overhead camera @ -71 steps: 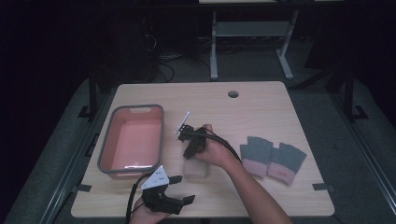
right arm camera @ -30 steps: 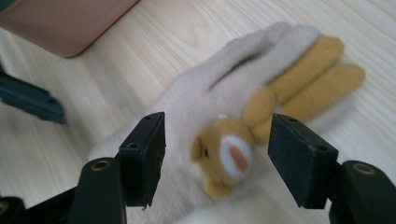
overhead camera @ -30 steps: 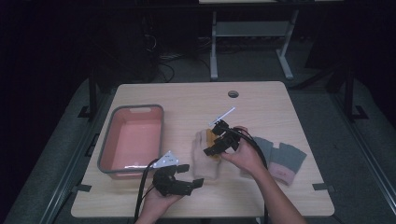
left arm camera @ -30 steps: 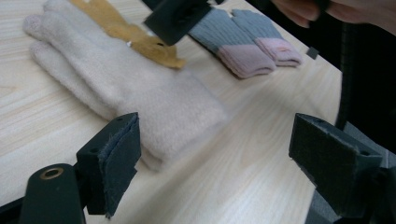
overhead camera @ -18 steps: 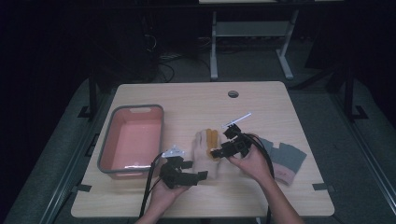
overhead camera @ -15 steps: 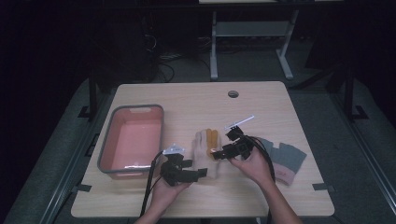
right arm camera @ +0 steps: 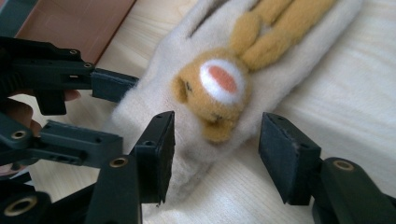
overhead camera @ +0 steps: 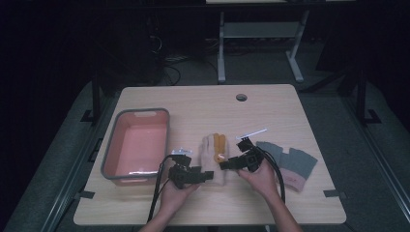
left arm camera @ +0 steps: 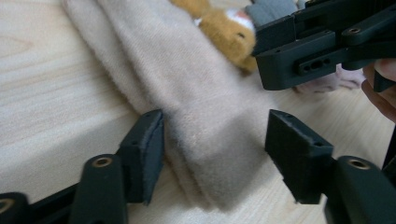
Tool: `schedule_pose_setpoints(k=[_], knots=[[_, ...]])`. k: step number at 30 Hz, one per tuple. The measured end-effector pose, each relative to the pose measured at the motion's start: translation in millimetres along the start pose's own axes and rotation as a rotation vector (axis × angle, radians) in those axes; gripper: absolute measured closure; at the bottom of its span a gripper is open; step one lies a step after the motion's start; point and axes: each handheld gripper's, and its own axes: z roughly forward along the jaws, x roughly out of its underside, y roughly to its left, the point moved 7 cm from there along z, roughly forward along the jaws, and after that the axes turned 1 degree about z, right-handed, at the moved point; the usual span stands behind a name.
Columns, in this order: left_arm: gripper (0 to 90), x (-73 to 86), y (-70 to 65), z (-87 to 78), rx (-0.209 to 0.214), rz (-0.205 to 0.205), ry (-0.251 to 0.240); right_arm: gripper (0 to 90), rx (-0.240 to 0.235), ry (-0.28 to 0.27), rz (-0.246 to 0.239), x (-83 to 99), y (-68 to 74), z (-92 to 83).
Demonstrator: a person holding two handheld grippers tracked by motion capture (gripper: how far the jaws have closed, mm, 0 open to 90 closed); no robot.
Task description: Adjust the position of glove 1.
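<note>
A: Left claw (left arm camera: 210, 154): jaws apart, astride the cuff end of the cream plush glove (left arm camera: 196, 116). They have just been closing, cuff between them. The near pad looks to brush the pile at one edge; the far pad stands clear of it. No grip yet.

B: Right claw (right arm camera: 215, 154)?

A: Also apart, also just been closing, around the glove's middle, where the orange plush animal face (right arm camera: 212, 93) is sewn on. Pads not pressing yet.

B: Where does the glove lie?

A: Flat on the table (overhead camera: 203, 104), fingers pointing away from the person, between the pink tray (overhead camera: 138, 145) on its left and the grey gloves (overhead camera: 290, 162) on its right. Apart from both.

B: Handling?

A: My judgement: light, soft, limp. It will sag and fold between two holds rather than keep its shape. The fleece should give good friction, so little slipping. Not fragile.

B: Best hold?

A: Pinch the cuff across its full width, both layers, left side. On the right, take the cloth edge beside the face rather than the raised patch, which could squash and roll out. Lift both ends together.
</note>
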Motion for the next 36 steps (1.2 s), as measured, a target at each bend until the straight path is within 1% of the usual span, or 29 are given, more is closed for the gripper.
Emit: schedule_pose_setpoints(k=[2,3,5,7,9,10,11,12,13,14,15,16,17,20,22,23,24,25,26,27,28,29,31,33,34,35,36], knots=[[40.7,0.7,0.4,0.6,0.001,-0.003,0.009,45.6,-0.005,0.005,0.006,2.2,-0.6,2.9],[41.3,1.8,1.0,1.7,-0.007,-0.005,0.016,45.6,-0.003,0.004,0.008,2.7,-1.0,4.0],[42.9,2.5,1.2,2.6,-0.016,-0.007,0.024,47.0,-0.016,-0.012,0.028,3.0,-1.1,5.0],[43.6,2.8,1.5,3.4,-0.018,-0.005,0.026,47.2,-0.02,-0.014,0.035,3.4,-1.7,5.8],[45.2,3.7,2.5,4.8,-0.025,-0.002,0.035,47.2,-0.021,-0.016,0.069,5.1,-3.4,8.8],[45.8,3.7,2.6,5.4,-0.025,-0.007,0.036,47.3,-0.026,-0.018,0.076,5.4,-4.1,9.2],[46.2,3.8,2.9,5.6,-0.025,-0.011,0.039,47.6,-0.034,-0.018,0.094,6.1,-3.9,9.4],[46.8,3.8,2.9,5.6,-0.025,-0.011,0.039,47.6,-0.034,-0.018,0.094,6.1,-3.9,9.4],[47.7,3.8,3.3,6.2,-0.02,-0.015,0.043,48.0,-0.044,-0.027,0.108,6.8,-5.7,11.1],[48.5,3.8,3.3,6.2,-0.02,-0.015,0.043,48.0,-0.044,-0.027,0.108,6.8,-5.7,11.1],[49.1,3.5,4.0,6.5,-0.015,-0.019,0.045,48.7,-0.05,-0.028,0.124,8.0,-6.9,12.7],[49.8,3.5,4.0,6.5,-0.015,-0.019,0.045,48.7,-0.05,-0.028,0.124,8.0,-6.9,12.7],[50.4,3.2,4.5,6.7,-0.011,-0.021,0.049,49.6,-0.057,-0.028,0.149,8.5,-6.5,13.3],[52.2,3.0,4.7,6.9,-0.007,-0.024,0.051,51.2,-0.057,-0.035,0.154,8.3,-6.4,14.6],[53.0,2.8,4.9,7.3,-0.004,-0.03,0.05,52.6,-0.061,-0.038,0.168,8.2,-5.6,15.7],[53.5,2.8,4.7,7.7,-0.001,-0.038,0.05,53.6,-0.065,-0.038,0.183,8.3,-4.3,16.2],[54.1,2.8,4.7,7.7,-0.001,-0.038,0.05,53.6,-0.065,-0.038,0.183,8.3,-4.3,16.2],[54.8,2.8,4.6,8.0,0.002,-0.038,0.052,56.6,-0.07,-0.045,0.189,8.2,-3.5,18.4],[55.3,2.8,4.6,8.0,0.002,-0.038,0.052,56.6,-0.07,-0.045,0.189,8.2,-3.5,18.4],[56.0,2.6,4.9,8.2,0.006,-0.039,0.054,60.2,-0.074,-0.059,0.208,8.1,-2.0,21.0],[56.6,2.6,5.2,8.4,0.01,-0.043,0.056,62.0,-0.076,-0.065,0.209,8.4,-2.0,21.9],[57.2,2.6,5.2,8.4,0.01,-0.043,0.056,63.7,-0.083,-0.068,0.23,8.9,-0.9,22.8],[58.2,2.0,5.7,9.4,0.025,-0.059,0.053,67.1,-0.095,-0.082,0.244,9.9,-1.2,24.3],[59.2,2.0,6.3,9.7,0.039,-0.074,0.053,71.1,-0.109,-0.084,0.259,11.1,-1.8,25.0],[59.8,2.0,6.3,9.7,0.039,-0.074,0.053,71.1,-0.109,-0.084,0.259,11.1,-1.8,25.0],[59.8,1.8,6.3,9.9,0.04,-0.08,0.048,73.1,-0.114,-0.086,0.268,11.6,-2.5,25.6],[62.1,1.3,5.6,10.0,0.042,-0.08,0.042,76.6,-0.129,-0.087,0.283,12.0,-3.7,26.4]])
